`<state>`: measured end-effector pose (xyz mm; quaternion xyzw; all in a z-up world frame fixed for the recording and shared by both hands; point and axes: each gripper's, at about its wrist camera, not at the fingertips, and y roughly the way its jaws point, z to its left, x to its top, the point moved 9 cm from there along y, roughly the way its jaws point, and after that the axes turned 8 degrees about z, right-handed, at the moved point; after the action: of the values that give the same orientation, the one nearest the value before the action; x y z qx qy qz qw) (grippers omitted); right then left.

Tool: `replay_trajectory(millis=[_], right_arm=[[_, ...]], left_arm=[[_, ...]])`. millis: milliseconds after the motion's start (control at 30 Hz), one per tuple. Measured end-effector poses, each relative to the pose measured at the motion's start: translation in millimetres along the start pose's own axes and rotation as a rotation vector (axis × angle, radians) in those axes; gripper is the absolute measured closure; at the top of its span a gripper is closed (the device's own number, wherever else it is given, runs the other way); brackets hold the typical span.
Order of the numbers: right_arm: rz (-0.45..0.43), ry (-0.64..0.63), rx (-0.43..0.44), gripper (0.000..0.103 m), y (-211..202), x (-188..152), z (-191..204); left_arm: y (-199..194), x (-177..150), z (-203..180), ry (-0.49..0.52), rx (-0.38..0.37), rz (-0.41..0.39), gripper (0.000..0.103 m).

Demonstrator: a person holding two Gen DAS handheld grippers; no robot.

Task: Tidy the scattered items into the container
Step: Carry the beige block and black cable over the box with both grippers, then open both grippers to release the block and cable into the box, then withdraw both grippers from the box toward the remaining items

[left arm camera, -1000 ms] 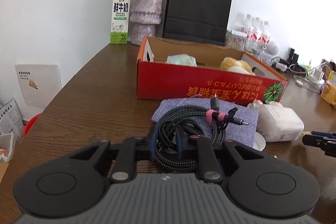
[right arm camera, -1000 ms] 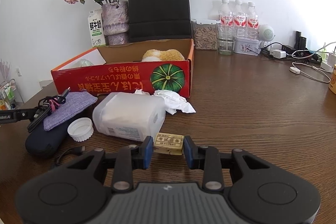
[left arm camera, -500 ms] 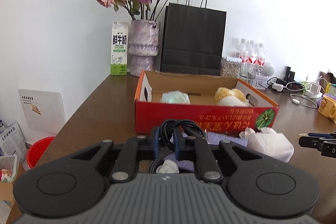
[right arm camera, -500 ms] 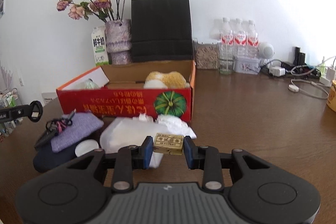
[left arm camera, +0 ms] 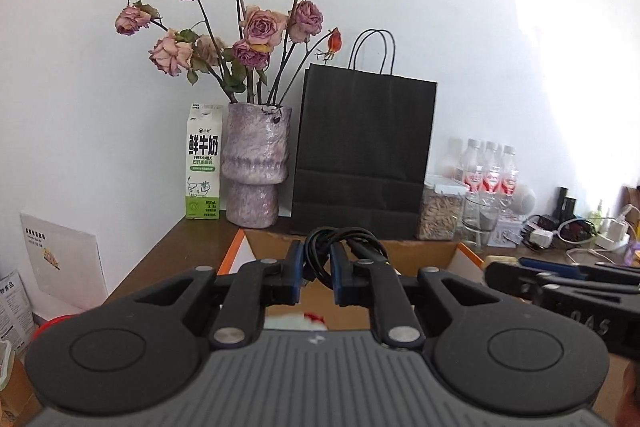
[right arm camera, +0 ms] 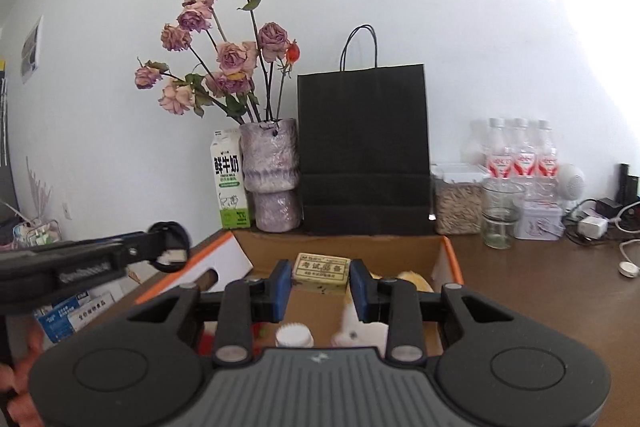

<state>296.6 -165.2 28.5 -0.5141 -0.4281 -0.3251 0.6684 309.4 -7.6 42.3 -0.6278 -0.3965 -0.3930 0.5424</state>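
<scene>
Both grippers loaded above the cardboard box [right arm camera: 448, 259]

Only the right wrist view shows the right gripper [right arm camera: 321, 281] clamping a printed eraser [right arm camera: 321, 268]; the left gripper [left arm camera: 316, 273] pinches black cable [left arm camera: 320, 247]; behind, the carton [left arm camera: 203, 167] reads "FRESH MILK".

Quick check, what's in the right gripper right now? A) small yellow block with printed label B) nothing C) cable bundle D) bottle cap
A: the right gripper is shut on the small yellow block, held over the open box; the cable bundle is in the left gripper.
</scene>
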Motion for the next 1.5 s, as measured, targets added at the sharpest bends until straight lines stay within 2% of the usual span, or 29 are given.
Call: replay_trajectory(millis=[100,267,300,600,667,700,733,767,800,833,933,1000,1500], right_arm=[[0.012,0.030,-0.004,0.073,36.6,8.5,3.3],[0.082,0.022,-0.011,0.073,71.4,-13.3,4.6],[0.092,0.020,-0.016,0.073,74.3,-16.3,4.2],[0.110,0.013,-0.034,0.073,77.5,-26.8,3.3],[0.114,0.012,-0.033,0.072,76.7,-28.2,2.8],[0.112,0.013,-0.035,0.069,75.4,-28.7,2.5],[0.108,0.013,-0.039,0.051,73.6,-29.0,2.0],[0.106,0.011,-0.048,0.036,71.6,-28.8,1.4],[0.098,0.008,-0.057,0.005,69.3,-27.9,1.0],[0.079,0.002,-0.065,0.000,65.2,-26.5,0.8],[0.042,-0.009,-0.084,0.000,54.3,-20.5,0.9],[0.031,-0.003,-0.088,0.000,49.9,-17.8,-0.4],[0.037,-0.001,-0.115,0.000,41.0,-17.8,-1.8]], left_arm=[[32.0,3.9,4.5,-0.014,0.025,-0.004,0.088],[65.0,-20.4,16.4,-0.009,0.044,0.098,0.089],[66.1,-22.6,17.8,-0.016,0.038,0.107,0.093],[57.2,-24.7,7.5,0.031,0.046,0.090,0.094],[54.8,-24.8,9.6,0.027,0.067,0.086,0.082],[52.6,-23.7,10.9,0.026,0.079,0.081,0.056],[49.0,-21.8,13.1,0.020,0.094,0.069,0.020],[44.6,-18.9,15.0,0.016,0.110,0.049,0.005],[39.4,-16.1,16.3,0.017,0.127,0.025,0.000],[34.2,-12.9,16.9,0.022,0.140,0.007,0.000],[26.2,-9.0,19.7,0.006,0.166,-0.006,0.000],[24.0,-9.2,21.5,-0.012,0.154,-0.001,0.000],[19.6,-14.3,25.7,-0.034,0.151,0.008,0.000]])
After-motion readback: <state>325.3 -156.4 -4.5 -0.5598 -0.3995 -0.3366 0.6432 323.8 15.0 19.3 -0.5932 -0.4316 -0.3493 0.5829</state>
